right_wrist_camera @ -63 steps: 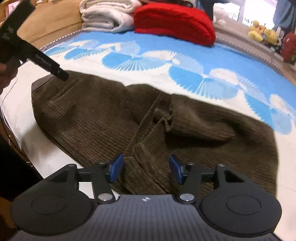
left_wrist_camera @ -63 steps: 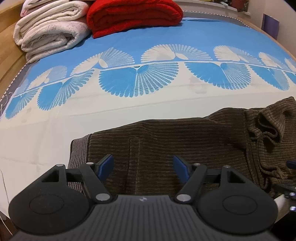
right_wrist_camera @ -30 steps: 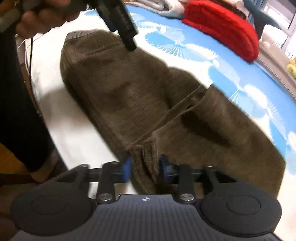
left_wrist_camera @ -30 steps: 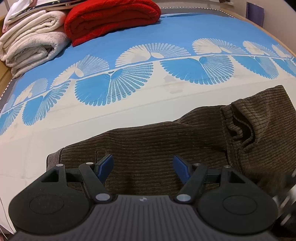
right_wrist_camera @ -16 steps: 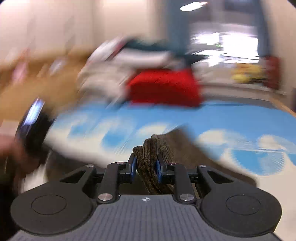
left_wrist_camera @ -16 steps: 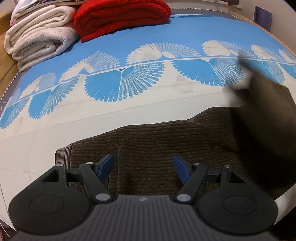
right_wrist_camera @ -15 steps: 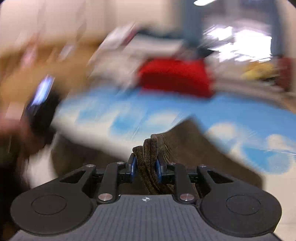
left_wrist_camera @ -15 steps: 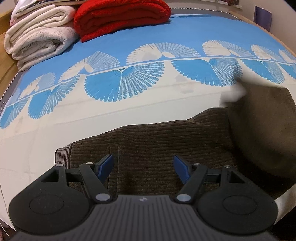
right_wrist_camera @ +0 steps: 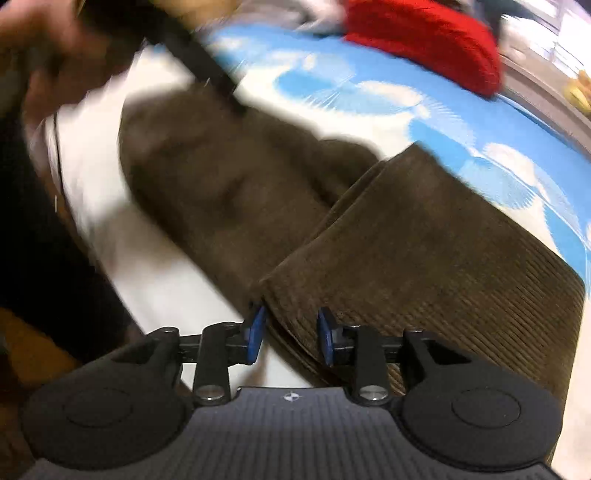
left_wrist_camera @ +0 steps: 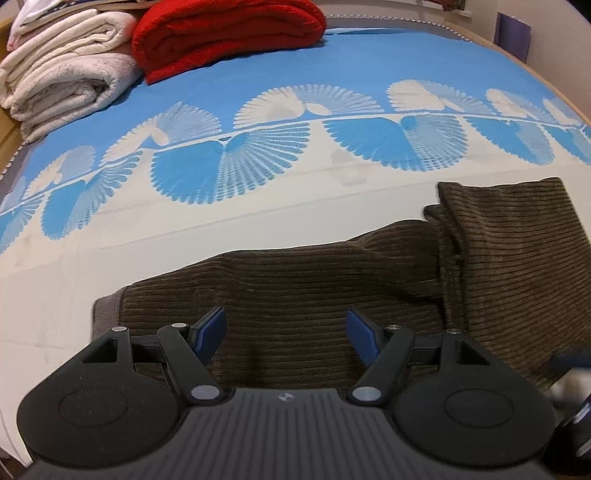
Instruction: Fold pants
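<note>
Brown ribbed corduroy pants (left_wrist_camera: 332, 295), folded over, on fan-patterned bed (left_wrist_camera: 258, 221). Left gripper (left_wrist_camera: 286, 334) spread wide, empty. Right gripper (right_wrist_camera: 290, 332) just opening, hem between pads, unpressed.

pants (left_wrist_camera: 314, 291) on bed (left_wrist_camera: 258, 92), blankets (left_wrist_camera: 147, 55) behind

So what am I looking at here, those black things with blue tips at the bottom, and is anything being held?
Those are two hand-held grippers, each carrying a camera that looks along its jaws. One picture comes from the left gripper, the other from the right gripper. Brown corduroy pants lie partly folded on a blue and white patterned bedspread, with a folded red blanket and cream towels behind. The left jaws stand open above the cloth. The right jaws have just been opening, with the folded edge between them.
</note>
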### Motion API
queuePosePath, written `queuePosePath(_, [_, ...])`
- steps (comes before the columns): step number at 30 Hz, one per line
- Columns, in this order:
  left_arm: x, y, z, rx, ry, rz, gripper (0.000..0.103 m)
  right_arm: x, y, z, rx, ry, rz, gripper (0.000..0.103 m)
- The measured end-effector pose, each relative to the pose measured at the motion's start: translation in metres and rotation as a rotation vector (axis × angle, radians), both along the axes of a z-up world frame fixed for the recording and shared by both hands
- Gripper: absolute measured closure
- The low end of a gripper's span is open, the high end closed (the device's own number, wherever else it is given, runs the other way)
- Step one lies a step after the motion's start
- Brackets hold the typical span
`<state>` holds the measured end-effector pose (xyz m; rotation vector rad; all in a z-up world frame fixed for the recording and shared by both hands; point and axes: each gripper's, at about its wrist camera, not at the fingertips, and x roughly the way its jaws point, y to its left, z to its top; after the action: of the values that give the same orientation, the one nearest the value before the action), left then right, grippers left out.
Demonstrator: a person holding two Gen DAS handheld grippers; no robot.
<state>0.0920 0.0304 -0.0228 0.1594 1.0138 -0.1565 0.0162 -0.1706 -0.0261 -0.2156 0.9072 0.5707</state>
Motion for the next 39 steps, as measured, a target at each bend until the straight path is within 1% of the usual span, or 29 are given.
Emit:
queuePosePath(2, [0.000,-0.006,0.001,-0.025,0.006,-0.022,0.027,0.008,-0.033,0.020,0.131,-0.012,-0.144,0.061])
queuePosePath(4, [-0.003,-0.017,0.000,-0.061,0.020,-0.053,0.027,0.012,-0.067,0.031,0.192,-0.042,-0.309,0.057])
queuePosePath(5, [-0.006,-0.025,-0.001,-0.089,0.037,-0.083,0.027,0.012,-0.086,0.034,0.203,-0.061,-0.416,0.056])
queuePosePath(7, [-0.013,-0.043,-0.003,-0.140,0.070,-0.162,0.027,0.012,-0.123,0.033,0.175,-0.111,-0.661,0.055])
queuePosePath(8, [-0.018,-0.054,-0.003,-0.158,0.077,-0.208,0.031,0.010,-0.138,0.031,0.155,-0.118,-0.760,0.053])
queuePosePath(9, [-0.023,-0.064,-0.004,-0.167,0.080,-0.252,0.038,0.009,-0.155,0.026,0.147,-0.092,-0.853,0.052])
queuePosePath(10, [-0.027,-0.072,-0.005,-0.174,0.084,-0.286,0.041,0.009,-0.167,0.020,0.160,-0.058,-0.903,0.049])
queuePosePath(12, [-0.035,-0.088,-0.011,-0.183,0.105,-0.352,0.053,0.006,-0.189,0.007,0.227,0.031,-1.001,0.049])
queuePosePath(13, [-0.039,-0.097,-0.018,-0.173,0.130,-0.391,0.057,0.005,-0.195,0.002,0.253,0.062,-1.035,0.049])
queuePosePath(14, [-0.042,-0.104,-0.028,-0.141,0.166,-0.425,0.065,0.003,-0.199,-0.005,0.268,0.087,-1.059,0.049])
queuePosePath(15, [-0.046,-0.112,-0.040,-0.083,0.198,-0.451,0.066,0.002,-0.201,-0.010,0.270,0.108,-1.071,0.049])
queuePosePath(16, [-0.051,-0.119,-0.049,-0.020,0.206,-0.474,0.066,0.003,-0.202,-0.016,0.270,0.136,-1.076,0.047])
queuePosePath(17, [-0.056,-0.124,-0.052,0.018,0.185,-0.497,0.066,0.008,-0.201,-0.020,0.280,0.168,-1.077,0.044])
queuePosePath(18, [-0.057,-0.126,-0.050,0.028,0.172,-0.506,0.066,0.009,-0.204,-0.024,0.297,0.210,-1.081,0.042])
queuePosePath(19, [-0.055,-0.125,-0.048,0.016,0.176,-0.495,0.066,0.010,-0.205,-0.031,0.310,0.250,-1.088,0.040])
queuePosePath(20, [-0.052,-0.122,-0.046,-0.009,0.187,-0.470,0.066,0.006,-0.205,-0.036,0.317,0.269,-1.097,0.038])
queuePosePath(21, [-0.049,-0.118,-0.044,-0.031,0.193,-0.448,0.066,0.007,-0.206,-0.040,0.319,0.282,-1.106,0.037])
queuePosePath(23, [-0.045,-0.113,-0.037,-0.066,0.175,-0.421,0.066,0.008,-0.204,-0.043,0.318,0.293,-1.115,0.034])
queuePosePath(27, [-0.046,-0.109,-0.025,-0.125,0.127,-0.416,0.066,0.012,-0.202,-0.043,0.303,0.292,-1.099,0.035])
queuePosePath(28, [-0.046,-0.109,-0.024,-0.137,0.123,-0.418,0.065,0.012,-0.200,-0.043,0.299,0.292,-1.092,0.039])
queuePosePath(30, [-0.045,-0.111,-0.025,-0.128,0.127,-0.421,0.063,0.012,-0.197,-0.040,0.290,0.283,-1.088,0.043])
queuePosePath(31, [-0.044,-0.112,-0.024,-0.112,0.126,-0.422,0.062,0.011,-0.197,-0.039,0.284,0.276,-1.084,0.048])
queuePosePath(32, [-0.046,-0.112,-0.024,-0.100,0.125,-0.420,0.061,0.011,-0.196,-0.038,0.273,0.263,-1.077,0.055])
queuePosePath(33, [-0.045,-0.112,-0.024,-0.092,0.123,-0.416,0.059,0.010,-0.195,-0.035,0.266,0.251,-1.071,0.059])
queuePosePath(34, [-0.044,-0.111,-0.021,-0.093,0.119,-0.410,0.059,0.010,-0.193,-0.033,0.260,0.234,-1.059,0.065])
queuePosePath(35, [-0.042,-0.109,-0.019,-0.099,0.111,-0.401,0.057,0.010,-0.189,-0.028,0.248,0.210,-1.038,0.069])
queuePosePath(37, [-0.038,-0.105,-0.012,-0.132,0.091,-0.369,0.050,0.009,-0.175,-0.014,0.192,0.130,-0.968,0.071])
queuePosePath(38, [-0.035,-0.102,-0.009,-0.159,0.087,-0.347,0.044,0.008,-0.163,-0.004,0.152,0.065,-0.907,0.072])
queuePosePath(39, [-0.031,-0.097,-0.005,-0.199,0.088,-0.319,0.041,0.006,-0.152,0.006,0.119,0.005,-0.847,0.072])
